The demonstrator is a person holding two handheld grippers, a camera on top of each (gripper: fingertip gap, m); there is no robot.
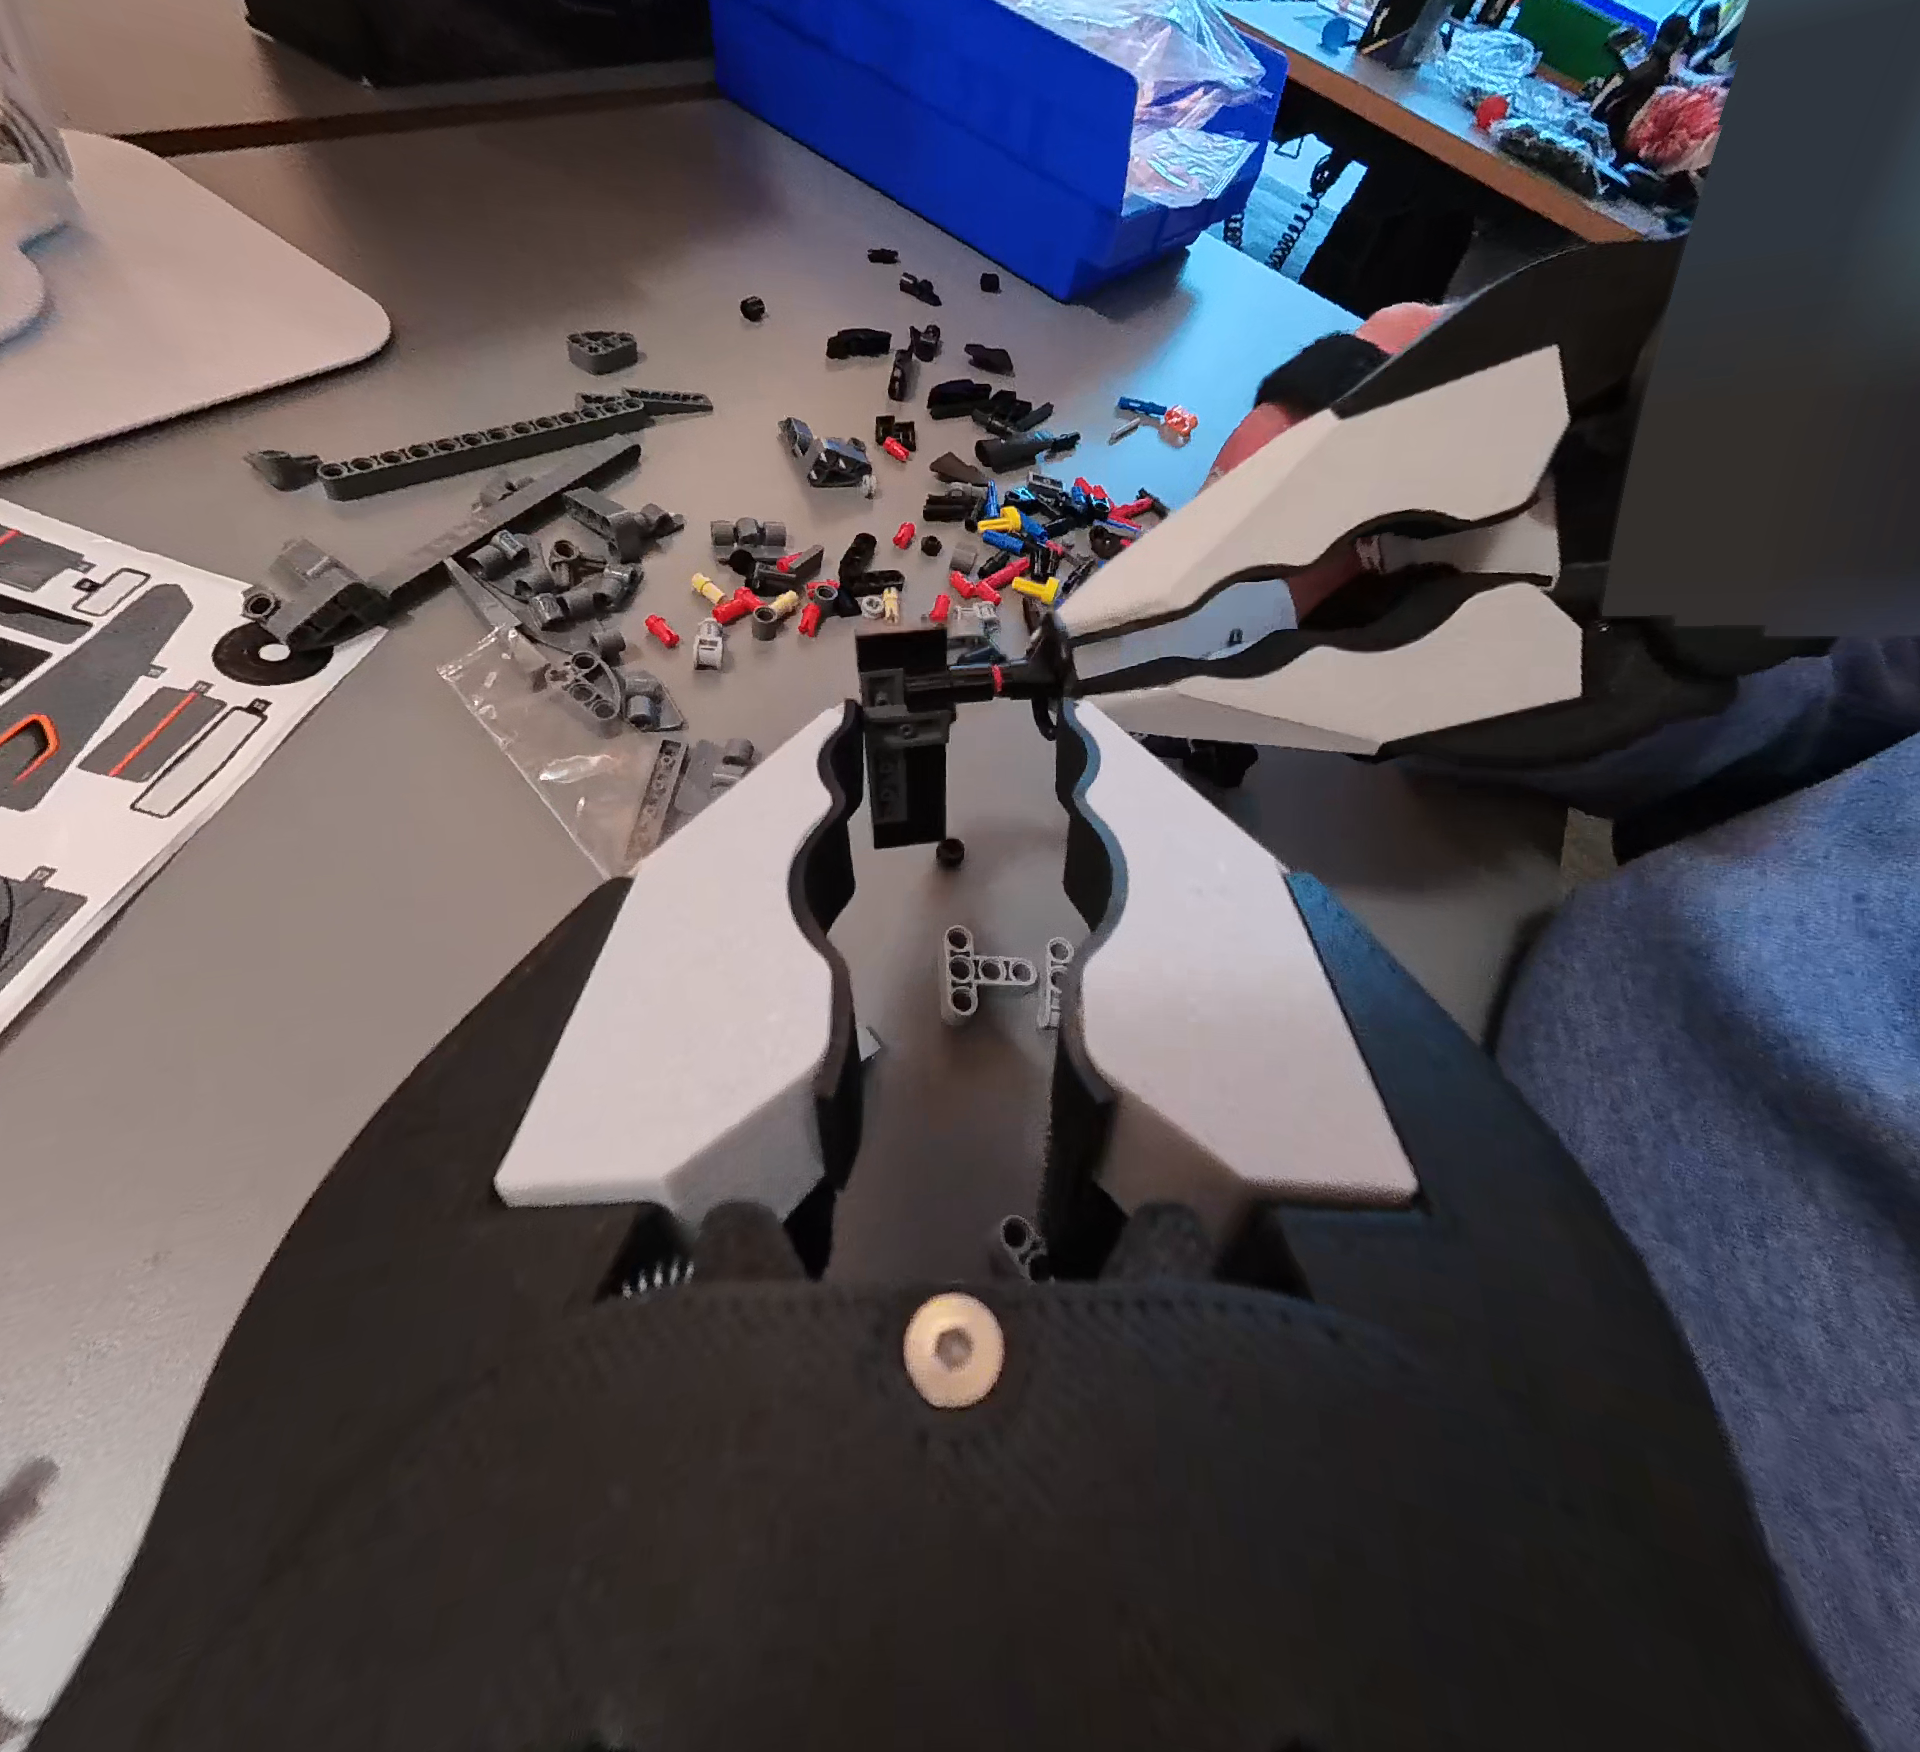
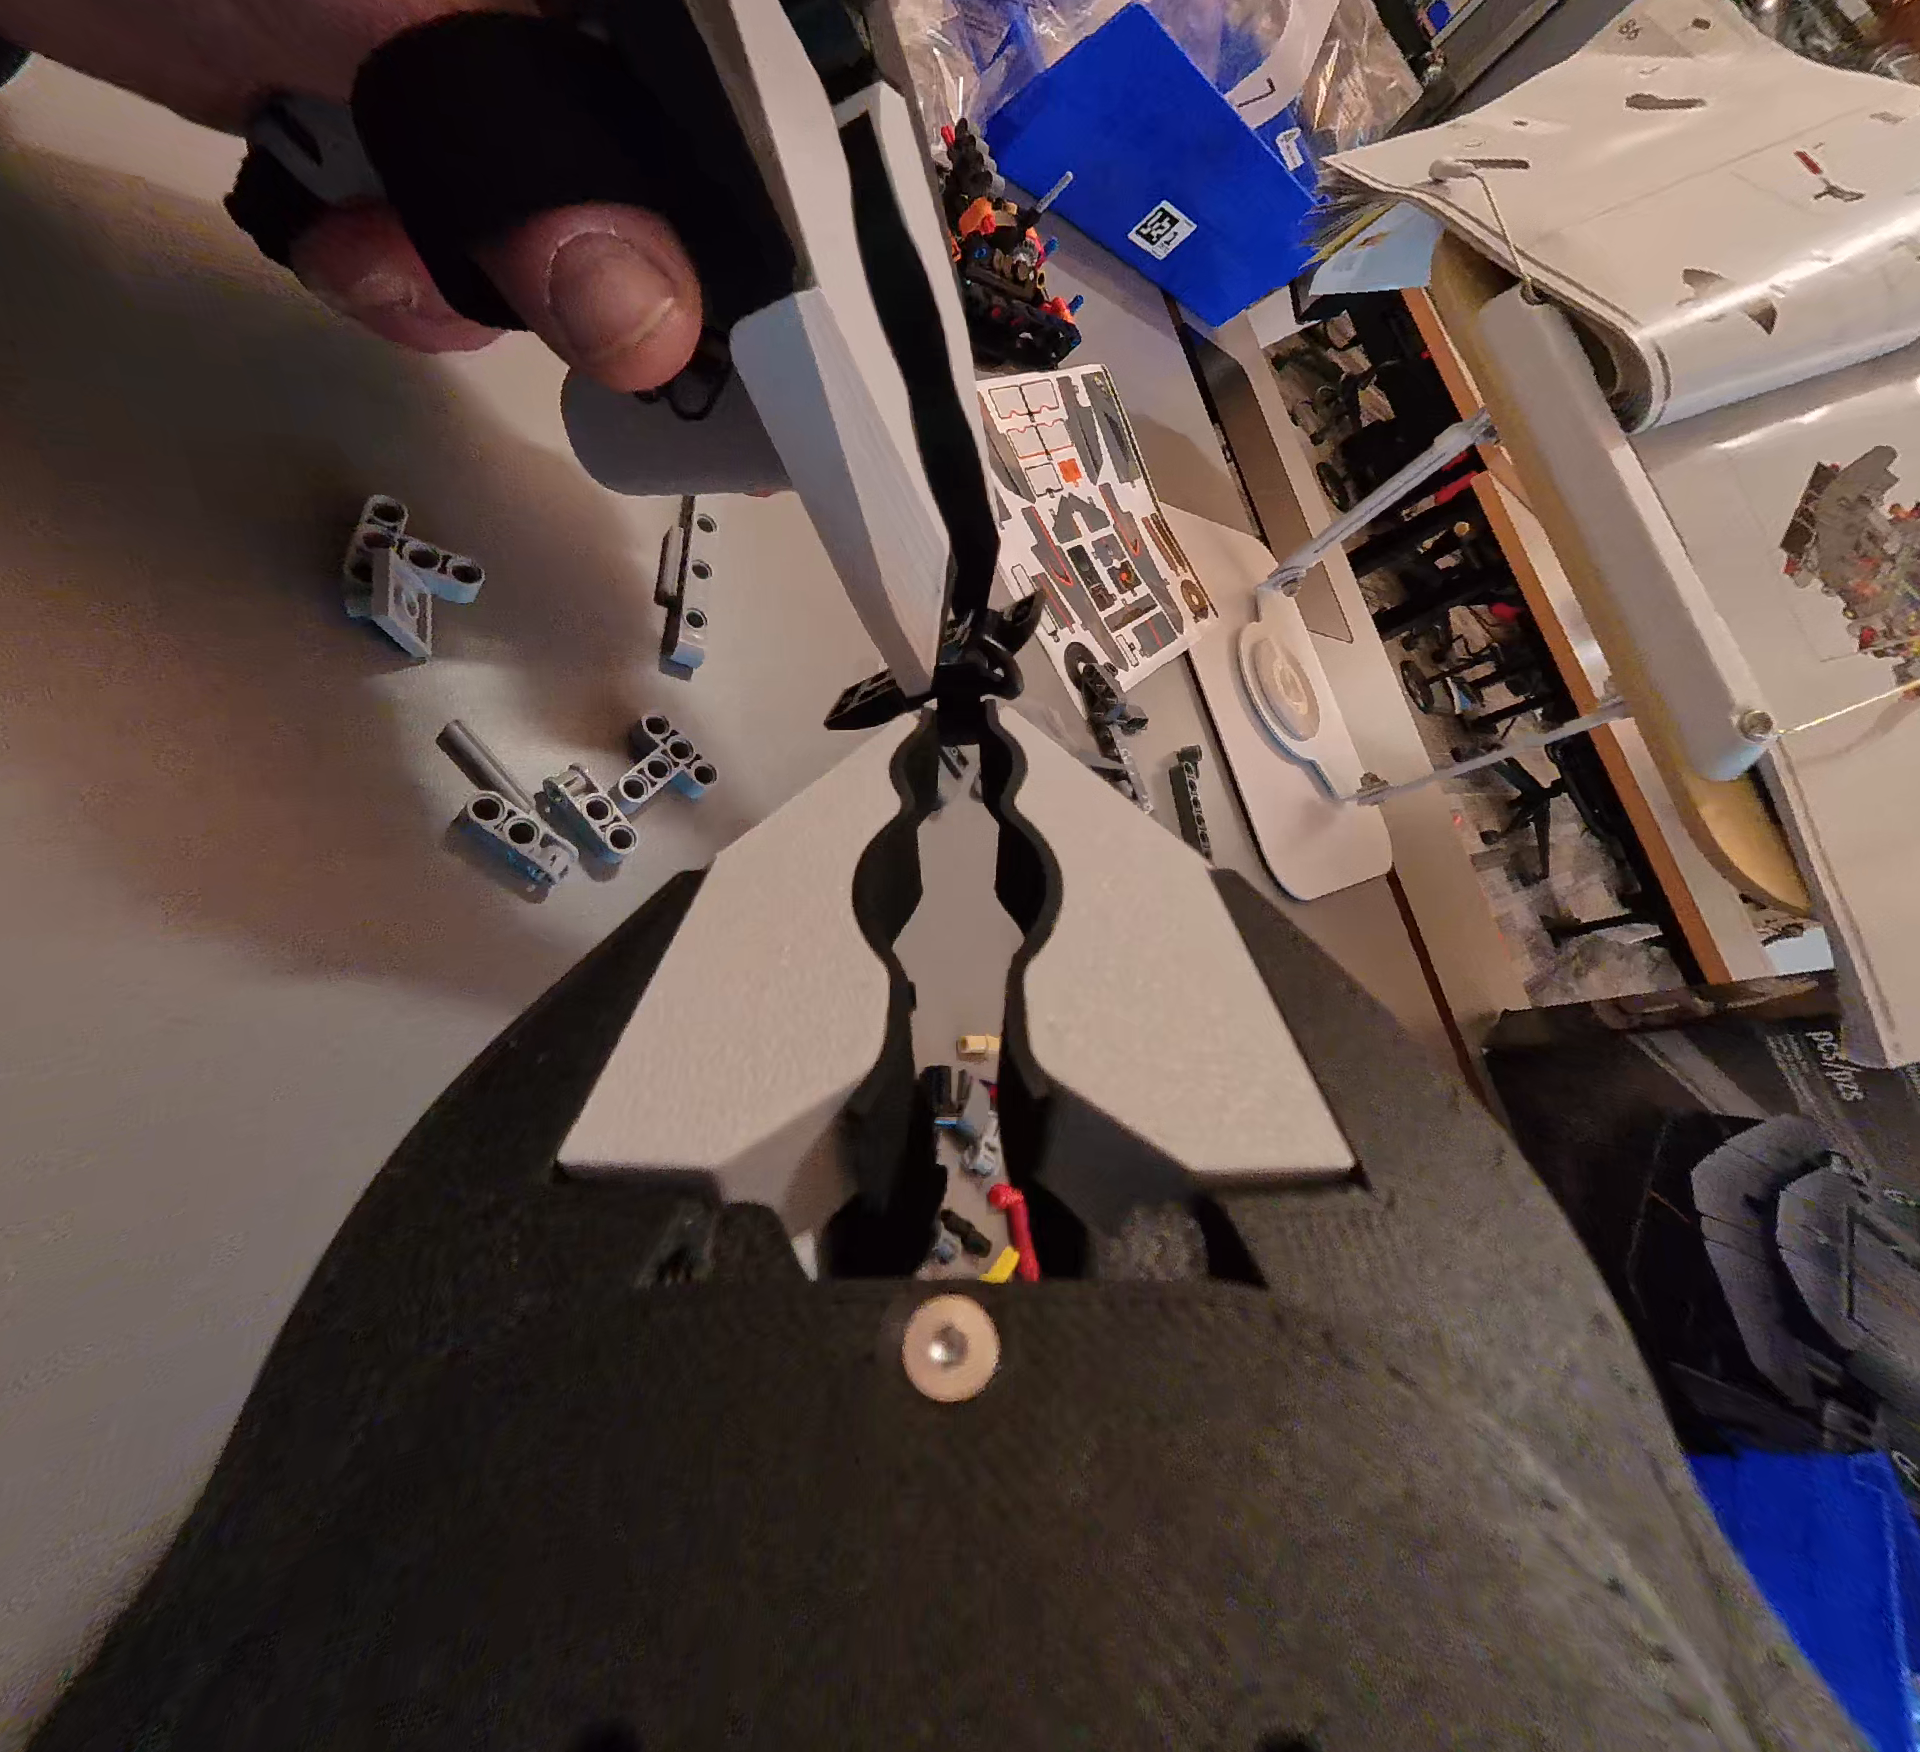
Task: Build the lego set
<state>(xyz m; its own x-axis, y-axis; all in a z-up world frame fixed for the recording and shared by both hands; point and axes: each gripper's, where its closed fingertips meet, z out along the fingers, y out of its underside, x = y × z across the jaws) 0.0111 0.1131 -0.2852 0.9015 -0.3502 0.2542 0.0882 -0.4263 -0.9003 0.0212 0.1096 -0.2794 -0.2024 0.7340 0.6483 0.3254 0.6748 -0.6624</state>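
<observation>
A small black Lego assembly [image 1: 902, 736] hangs above the grey table [image 1: 416, 975]. A thin black pin with a red band [image 1: 977, 682] sticks out of its right side. My right gripper [image 1: 1051, 655] comes in from the right and is shut on that pin. My left gripper [image 1: 961, 715] is open around the assembly, whose body rests against the left finger. In the right wrist view my right gripper [image 2: 956, 728] pinches a small black part [image 2: 982, 658], and the left gripper [image 2: 831, 414], held by a hand, reaches down to it from above.
Loose black, red, blue and yellow pieces [image 1: 935, 539] and long grey beams [image 1: 488, 445] lie ahead. A sticker sheet [image 1: 135, 694] and a plastic bag [image 1: 561, 726] lie to the left, a blue bin [image 1: 935, 92] behind. Light grey connectors [image 2: 582, 809] sit under my grippers. An instruction booklet [image 2: 1662, 175] stands at the right. Both grippers' tips are close together, under 4 cm apart.
</observation>
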